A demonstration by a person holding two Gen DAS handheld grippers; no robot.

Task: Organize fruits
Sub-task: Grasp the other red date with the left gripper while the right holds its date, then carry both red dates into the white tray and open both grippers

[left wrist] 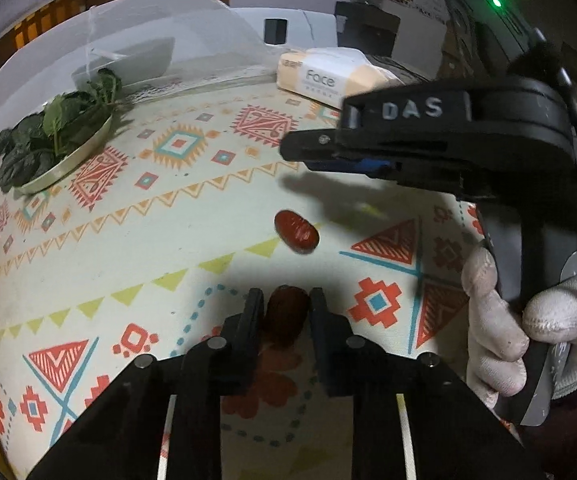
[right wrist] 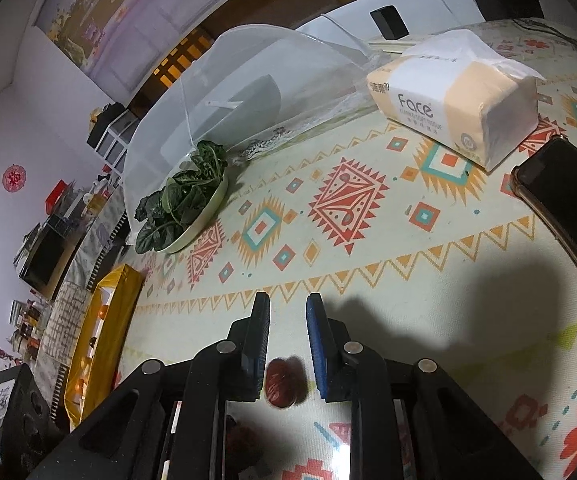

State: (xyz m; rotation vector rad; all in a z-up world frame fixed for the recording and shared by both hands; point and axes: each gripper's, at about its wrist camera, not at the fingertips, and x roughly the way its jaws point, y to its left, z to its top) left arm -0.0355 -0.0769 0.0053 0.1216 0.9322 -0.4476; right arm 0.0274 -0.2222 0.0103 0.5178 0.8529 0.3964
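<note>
A dark red date (left wrist: 286, 314) sits between the fingertips of my left gripper (left wrist: 286, 294), low over the patterned tablecloth (left wrist: 168, 208); both pads touch its sides. A second red date (left wrist: 296, 232) lies loose on the cloth a little farther ahead. My right gripper (left wrist: 290, 148), held by a gloved hand (left wrist: 500, 320), hovers above and beyond that loose date with its jaws together and nothing in them. In the right wrist view, the right gripper (right wrist: 288, 300) points down at the cloth, and the loose date (right wrist: 282, 384) lies on the table below the narrow gap between its fingers.
A plate of dark spinach (left wrist: 48, 144) stands at the far left beside a clear mesh food cover (left wrist: 160, 32). A tissue pack (right wrist: 456, 104) lies at the back. A dark phone (right wrist: 560, 200) rests on the right. A yellow box (right wrist: 104, 320) sits at the table's left edge.
</note>
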